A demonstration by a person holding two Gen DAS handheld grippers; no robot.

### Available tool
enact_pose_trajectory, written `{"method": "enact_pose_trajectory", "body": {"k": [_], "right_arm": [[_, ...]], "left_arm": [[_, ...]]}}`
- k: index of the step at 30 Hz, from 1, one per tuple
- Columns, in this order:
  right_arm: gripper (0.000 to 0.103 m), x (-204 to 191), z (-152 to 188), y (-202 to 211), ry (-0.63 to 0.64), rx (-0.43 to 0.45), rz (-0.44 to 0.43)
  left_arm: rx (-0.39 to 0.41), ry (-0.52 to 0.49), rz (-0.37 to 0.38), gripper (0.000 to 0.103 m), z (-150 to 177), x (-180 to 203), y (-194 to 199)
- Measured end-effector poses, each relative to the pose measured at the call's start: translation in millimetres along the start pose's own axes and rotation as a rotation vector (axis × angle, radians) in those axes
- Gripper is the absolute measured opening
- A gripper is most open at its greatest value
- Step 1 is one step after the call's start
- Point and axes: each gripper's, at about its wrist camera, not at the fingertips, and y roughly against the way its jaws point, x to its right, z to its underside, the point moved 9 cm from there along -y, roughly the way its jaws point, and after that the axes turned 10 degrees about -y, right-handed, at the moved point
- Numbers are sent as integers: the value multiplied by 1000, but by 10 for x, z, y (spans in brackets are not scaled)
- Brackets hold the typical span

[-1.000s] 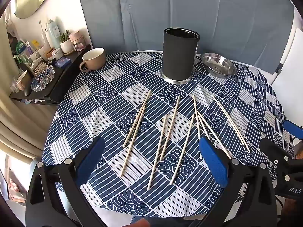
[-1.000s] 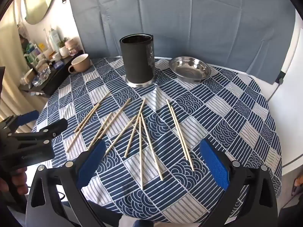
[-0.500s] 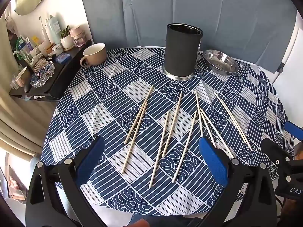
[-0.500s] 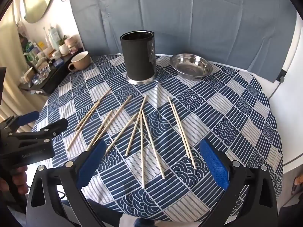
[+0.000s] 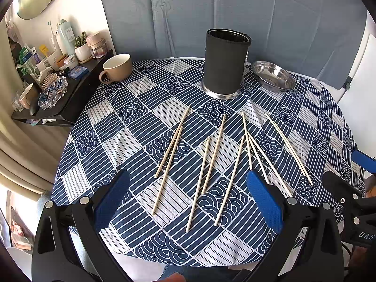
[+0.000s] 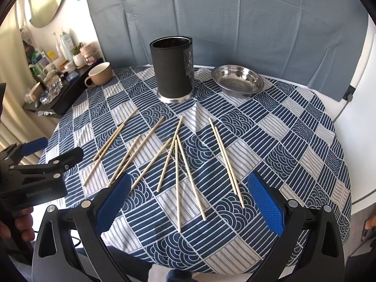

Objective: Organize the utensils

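Several wooden chopsticks [image 5: 212, 150] lie scattered across the middle of the round table [image 5: 131, 122], also in the right wrist view [image 6: 178, 171]. A tall black cylinder holder [image 5: 226, 61] stands upright behind them, seen too in the right wrist view [image 6: 172, 69]. My left gripper [image 5: 188, 199] is open and empty above the near table edge. My right gripper [image 6: 189, 202] is open and empty, also above the near edge. Each gripper shows at the side of the other's view.
A steel bowl [image 5: 272, 76] sits right of the holder, also in the right wrist view [image 6: 237, 80]. A beige mug [image 5: 116, 68] stands at the back left. A black shelf [image 5: 61, 98] with bottles and jars adjoins the table's left side.
Both grippers have moved slightly forward and higher over the table; the chopsticks and holder have not moved. Both stay open.
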Motion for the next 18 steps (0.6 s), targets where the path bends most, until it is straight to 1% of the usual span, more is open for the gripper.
{"method": "enact_pose_trajectory", "body": {"k": [18], "right_arm": [[95,3,8,-5,-3,-4,1]], "left_arm": [[-5,-8,-8,97,26,1,9]]}}
